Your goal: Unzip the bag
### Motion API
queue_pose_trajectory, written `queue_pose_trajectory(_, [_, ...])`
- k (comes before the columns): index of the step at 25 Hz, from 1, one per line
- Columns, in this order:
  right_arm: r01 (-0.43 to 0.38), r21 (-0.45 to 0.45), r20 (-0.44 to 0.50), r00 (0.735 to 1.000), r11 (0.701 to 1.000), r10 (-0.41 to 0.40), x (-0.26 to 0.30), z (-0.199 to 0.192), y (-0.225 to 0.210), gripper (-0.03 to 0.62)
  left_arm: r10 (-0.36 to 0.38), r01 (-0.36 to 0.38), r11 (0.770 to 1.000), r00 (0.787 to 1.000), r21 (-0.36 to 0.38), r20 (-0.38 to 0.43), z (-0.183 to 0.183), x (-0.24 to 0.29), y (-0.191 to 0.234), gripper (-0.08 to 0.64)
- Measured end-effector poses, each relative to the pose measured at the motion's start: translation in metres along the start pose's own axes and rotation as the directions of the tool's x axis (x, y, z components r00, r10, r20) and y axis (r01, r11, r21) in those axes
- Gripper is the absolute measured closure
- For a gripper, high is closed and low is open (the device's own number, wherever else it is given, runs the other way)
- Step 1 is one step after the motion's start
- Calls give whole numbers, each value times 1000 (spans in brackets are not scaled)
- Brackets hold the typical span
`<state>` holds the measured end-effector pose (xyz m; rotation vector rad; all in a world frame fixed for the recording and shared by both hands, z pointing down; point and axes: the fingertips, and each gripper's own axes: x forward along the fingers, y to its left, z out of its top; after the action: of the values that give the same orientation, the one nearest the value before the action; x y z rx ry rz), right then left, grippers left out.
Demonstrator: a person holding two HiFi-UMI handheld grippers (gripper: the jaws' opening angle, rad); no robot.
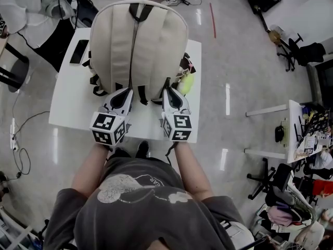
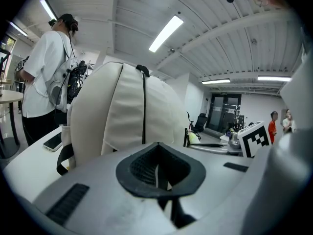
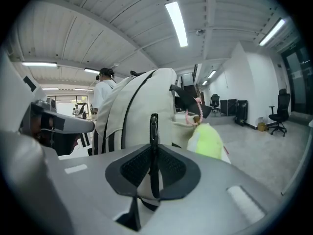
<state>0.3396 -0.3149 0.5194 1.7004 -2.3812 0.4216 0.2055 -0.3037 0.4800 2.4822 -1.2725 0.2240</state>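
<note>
A cream backpack [image 1: 136,40] lies on the white table [image 1: 67,103], its black centre zip running away from me. Both grippers sit at its near end. My left gripper [image 1: 126,91] is shut, and a thin black strap [image 2: 173,209] of the bag hangs down from between its pads [image 2: 157,173]. The backpack [image 2: 127,111] rises just behind it. My right gripper [image 1: 167,91] is shut on a black zipper pull [image 3: 154,126], which sticks up between its pads [image 3: 154,170]. The backpack [image 3: 142,106] fills the middle of that view.
A yellow-green plush charm [image 1: 186,82] [image 3: 205,141] hangs off the bag's right side. A phone [image 1: 79,51] [image 2: 53,141] lies at the table's far left. A person in white [image 1: 31,9] [image 2: 46,77] stands beyond that corner. Another desk [image 1: 291,134] and office chairs stand to the right.
</note>
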Motion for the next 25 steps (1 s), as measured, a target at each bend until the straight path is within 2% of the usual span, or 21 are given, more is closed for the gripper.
queue_pose_trajectory(5, [-2, 6, -23, 1000, 1000, 2, 4, -13, -2, 554, -12, 12, 1000, 1000, 2, -15, -8, 7, -3, 554])
queue_pose_trajectory(13, [4, 2, -117, 993, 1000, -4, 10, -55, -1, 554, -9, 9, 1000, 999, -17, -47, -26, 9, 1, 554])
queue_pose_trajectory(25, [14, 27, -271, 963, 1000, -6, 15, -114, -6, 554, -11, 7, 999, 995, -47, -95, -55, 13, 3, 554])
